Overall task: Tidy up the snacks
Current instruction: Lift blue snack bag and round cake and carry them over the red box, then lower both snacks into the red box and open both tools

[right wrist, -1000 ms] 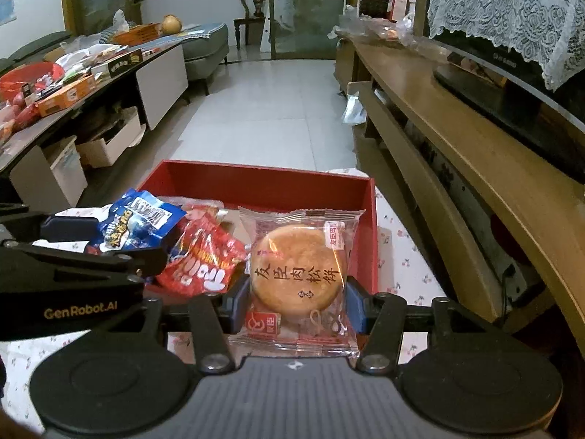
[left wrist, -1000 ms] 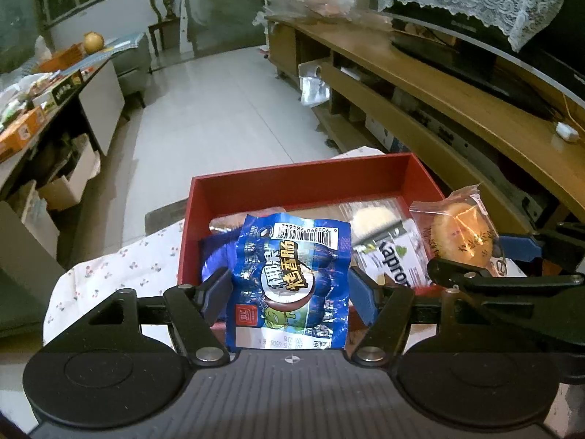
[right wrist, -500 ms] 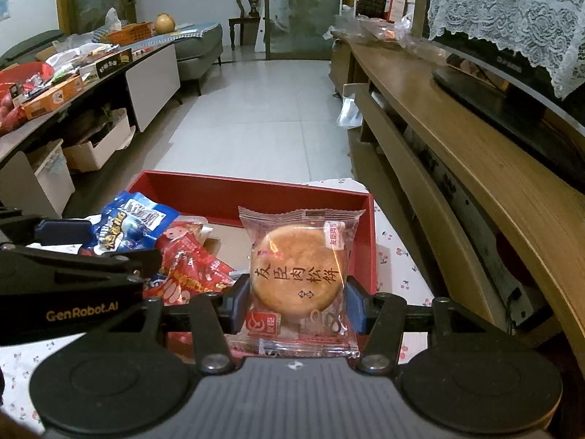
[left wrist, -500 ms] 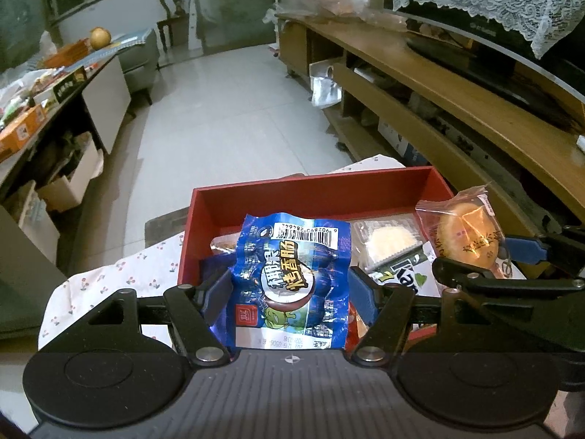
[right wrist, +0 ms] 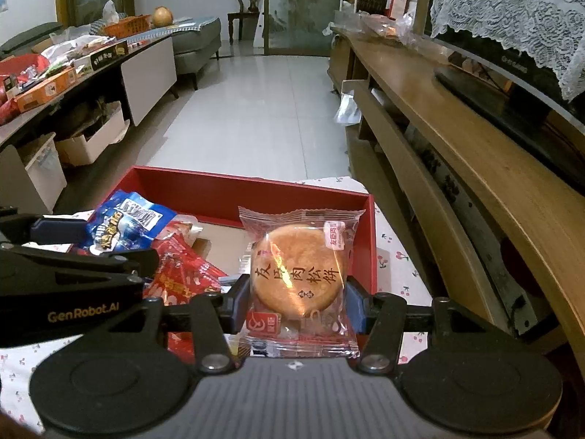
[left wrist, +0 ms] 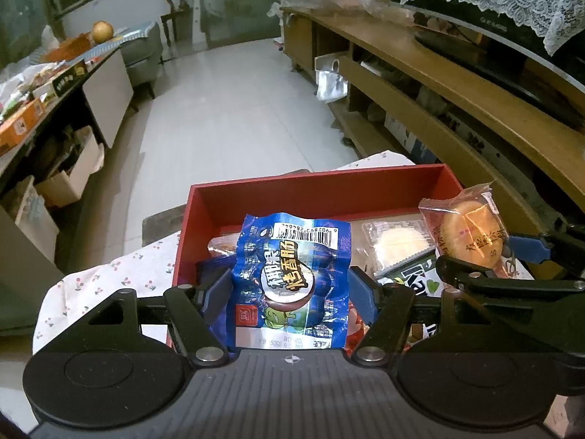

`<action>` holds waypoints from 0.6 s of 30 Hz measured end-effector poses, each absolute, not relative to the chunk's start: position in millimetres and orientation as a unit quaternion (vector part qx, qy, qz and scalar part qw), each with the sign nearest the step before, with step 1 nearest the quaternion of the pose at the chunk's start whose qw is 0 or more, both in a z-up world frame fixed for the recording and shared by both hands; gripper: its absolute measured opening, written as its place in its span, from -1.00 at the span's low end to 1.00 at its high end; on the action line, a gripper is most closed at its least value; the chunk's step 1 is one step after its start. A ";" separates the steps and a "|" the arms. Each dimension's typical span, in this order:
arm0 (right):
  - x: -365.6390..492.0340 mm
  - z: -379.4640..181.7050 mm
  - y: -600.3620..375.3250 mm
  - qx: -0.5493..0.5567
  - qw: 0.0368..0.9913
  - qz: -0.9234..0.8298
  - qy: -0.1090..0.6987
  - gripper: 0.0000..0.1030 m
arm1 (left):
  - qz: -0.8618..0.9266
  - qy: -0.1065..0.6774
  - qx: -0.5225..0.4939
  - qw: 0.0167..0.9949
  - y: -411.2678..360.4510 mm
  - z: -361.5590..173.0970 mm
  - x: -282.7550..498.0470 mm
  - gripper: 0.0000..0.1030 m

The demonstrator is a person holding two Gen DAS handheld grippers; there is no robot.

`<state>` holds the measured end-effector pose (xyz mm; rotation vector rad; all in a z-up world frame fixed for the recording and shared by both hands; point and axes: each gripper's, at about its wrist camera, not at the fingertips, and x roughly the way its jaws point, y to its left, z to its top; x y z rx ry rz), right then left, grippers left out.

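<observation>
My left gripper is shut on a blue snack packet and holds it above the near left part of the red box. My right gripper is shut on a clear-wrapped round pastry and holds it above the box's right side. The pastry also shows at the right of the left wrist view, and the blue packet at the left of the right wrist view. Inside the box lie a red packet, a clear pack with a pale cake and a green-lettered pack.
The box sits on a white cloth with cherry print. A long wooden TV shelf runs along the right. A cluttered low table and storage boxes stand on the left. Tiled floor lies ahead.
Both grippers have risen and drawn back a little with their snacks still held; the red box sits lower and farther in both views.
</observation>
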<state>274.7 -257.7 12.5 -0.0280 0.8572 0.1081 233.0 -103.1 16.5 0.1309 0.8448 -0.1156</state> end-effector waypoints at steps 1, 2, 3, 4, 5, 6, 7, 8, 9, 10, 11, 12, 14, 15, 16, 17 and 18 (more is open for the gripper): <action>275.7 11.6 -257.9 -0.014 0.908 0.052 0.416 0.52 | -0.056 0.410 0.063 0.908 -103.5 15.4 234.1 0.43; 276.9 10.5 -258.0 -0.015 0.907 0.052 0.417 0.52 | -0.055 0.411 0.064 0.908 -104.1 14.5 235.0 0.43; 278.1 9.6 -258.3 -0.015 0.907 0.051 0.418 0.52 | -0.055 0.412 0.064 0.907 -104.7 13.6 235.3 0.43; 279.3 8.7 -258.5 -0.015 0.907 0.050 0.419 0.52 | -0.054 0.414 0.065 0.906 -105.3 12.6 235.9 0.43; 280.9 7.8 -258.3 -0.015 0.906 0.050 0.420 0.52 | -0.053 0.415 0.065 0.906 -105.7 11.3 237.0 0.43; 282.5 6.5 -258.3 -0.015 0.906 0.050 0.421 0.52 | -0.053 0.416 0.065 0.906 -106.1 10.0 237.9 0.43; 283.6 5.2 -258.2 -0.015 0.905 0.050 0.422 0.52 | -0.052 0.417 0.066 0.905 -106.4 8.5 239.1 0.43; 284.4 3.6 -258.1 -0.016 0.905 0.051 0.423 0.52 | -0.051 0.418 0.065 0.905 -106.5 7.2 239.9 0.43; 285.6 2.0 -258.6 -0.017 0.904 0.051 0.424 0.52 | -0.049 0.420 0.066 0.904 -106.5 5.8 241.1 0.43; 287.0 0.6 -258.4 -0.017 0.904 0.052 0.425 0.52 | -0.048 0.421 0.066 0.903 -106.6 4.6 242.3 0.43; 288.3 -0.5 -258.3 -0.018 0.903 0.052 0.426 0.52 | -0.047 0.422 0.066 0.903 -106.6 3.3 243.4 0.43; 289.4 -2.1 -258.2 -0.018 0.902 0.053 0.427 0.52 | -0.047 0.424 0.066 0.902 -106.5 2.0 244.4 0.43; 291.9 -5.2 -257.8 -0.020 0.901 0.052 0.430 0.52 | -0.044 0.426 0.065 0.901 -107.0 -0.6 246.7 0.43; 292.9 -6.2 -257.3 -0.021 0.900 0.053 0.432 0.52 | -0.043 0.428 0.065 0.900 -107.3 -2.0 247.7 0.43; 294.1 -7.7 -256.8 -0.021 0.899 0.053 0.434 0.52 | -0.041 0.429 0.066 0.900 -107.3 -3.6 248.4 0.43; 294.3 -9.2 -256.4 -0.021 0.899 0.053 0.435 0.52 | -0.040 0.430 0.066 0.899 -107.2 -5.2 249.1 0.43; 295.7 -10.7 -255.6 -0.022 0.898 0.053 0.437 0.52 | -0.039 0.432 0.067 0.899 -107.3 -6.8 249.9 0.43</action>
